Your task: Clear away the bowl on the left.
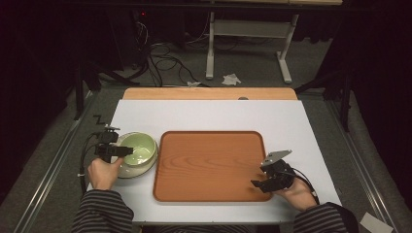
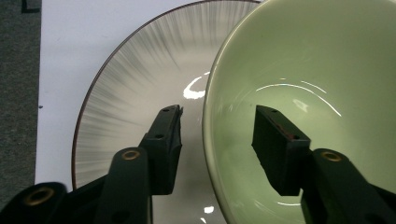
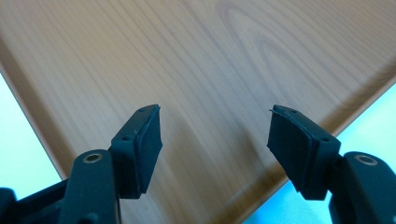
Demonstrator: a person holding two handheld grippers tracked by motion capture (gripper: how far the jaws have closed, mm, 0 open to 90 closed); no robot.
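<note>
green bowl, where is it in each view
High view: green bowl left of the wooden tray, under the left gripper.
Left gripper view: bowl at right, its rim between the open jaws, on a striped plate.
Right gripper view: the tray, not the bowl.
Shared landmark: the white tabletop.

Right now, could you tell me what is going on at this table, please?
A person seated at the white table holds a gripper in each hand. The left gripper is open, its jaws straddling the rim of a pale green bowl, one jaw inside and one outside. The bowl rests on a plate with a dark edge. The right gripper is also open, hovering over the near right corner of an empty wooden tray. Neither grips anything yet.
</note>
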